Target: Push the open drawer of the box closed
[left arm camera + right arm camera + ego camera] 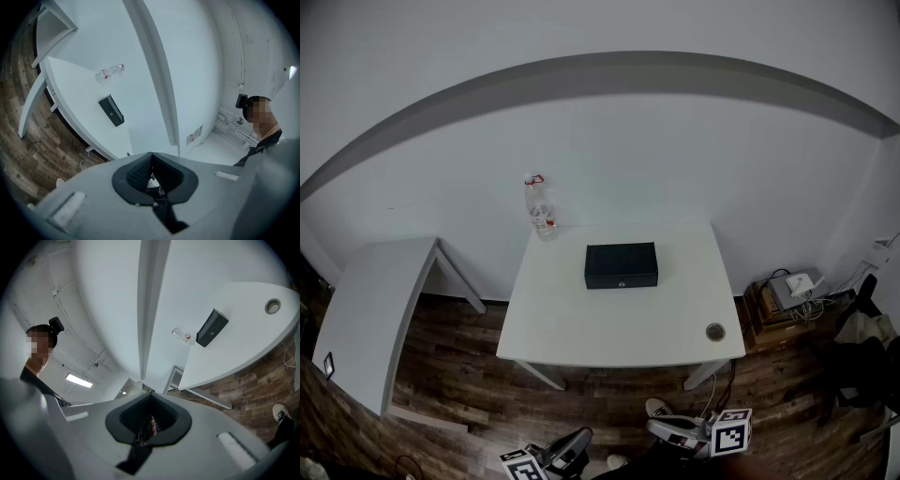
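A black box point(622, 265) with a small front knob lies on the white table point(581, 323), near its back middle. Its drawer front looks flush with the box. The same box shows small in the left gripper view point(111, 110) and in the right gripper view point(212, 328). Both grippers hang low at the bottom of the head view, well short of the table: the left gripper point(565, 454) and the right gripper point(667, 429). Each has its jaws shut with nothing between them, as the left gripper view point(151, 155) and the right gripper view point(150, 394) show.
A clear plastic bottle point(539, 208) stands at the table's back left corner. A round cable hole point(715, 332) sits near the front right corner. A second white table point(366, 314) stands to the left, and a box with cables point(792, 292) on the floor to the right.
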Demonstrator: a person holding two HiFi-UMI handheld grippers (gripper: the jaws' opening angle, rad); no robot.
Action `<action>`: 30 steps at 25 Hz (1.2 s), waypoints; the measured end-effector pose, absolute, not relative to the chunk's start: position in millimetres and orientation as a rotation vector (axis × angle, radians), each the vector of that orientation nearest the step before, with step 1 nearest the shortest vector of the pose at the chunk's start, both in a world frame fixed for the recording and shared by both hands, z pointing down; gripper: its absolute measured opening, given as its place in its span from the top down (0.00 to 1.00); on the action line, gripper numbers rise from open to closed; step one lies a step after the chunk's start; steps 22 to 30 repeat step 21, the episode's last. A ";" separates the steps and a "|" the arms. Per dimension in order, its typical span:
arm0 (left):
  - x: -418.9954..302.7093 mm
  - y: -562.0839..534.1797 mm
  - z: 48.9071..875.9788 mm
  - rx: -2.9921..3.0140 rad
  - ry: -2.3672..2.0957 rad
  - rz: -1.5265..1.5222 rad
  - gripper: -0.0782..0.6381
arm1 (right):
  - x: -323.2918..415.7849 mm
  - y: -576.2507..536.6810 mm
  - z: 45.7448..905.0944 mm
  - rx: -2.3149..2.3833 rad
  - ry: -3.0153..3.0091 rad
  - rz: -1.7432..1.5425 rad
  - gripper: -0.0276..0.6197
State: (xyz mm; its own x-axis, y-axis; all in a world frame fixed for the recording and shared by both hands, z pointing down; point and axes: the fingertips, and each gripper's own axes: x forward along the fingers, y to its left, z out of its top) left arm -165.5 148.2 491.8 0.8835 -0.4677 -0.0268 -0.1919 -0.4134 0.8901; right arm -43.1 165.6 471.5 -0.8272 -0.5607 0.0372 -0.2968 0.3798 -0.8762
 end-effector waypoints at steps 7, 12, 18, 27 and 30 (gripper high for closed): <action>-163.7 149.1 490.2 2.028 -0.466 -0.297 0.89 | -41.8 163.0 470.5 -0.772 2.364 -1.422 0.95; -164.7 147.6 491.2 2.012 -0.469 -0.307 0.89 | -42.2 160.9 471.0 -0.777 2.368 -1.428 0.95; -168.1 146.7 493.7 2.007 -0.483 -0.314 0.89 | -44.6 159.3 472.5 -0.774 2.372 -1.438 0.95; -169.5 145.8 494.3 1.996 -0.492 -0.321 0.89 | -45.1 158.2 473.4 -0.774 2.369 -1.443 0.95; -169.5 145.8 494.3 1.996 -0.492 -0.321 0.89 | -45.1 158.2 473.4 -0.774 2.369 -1.443 0.95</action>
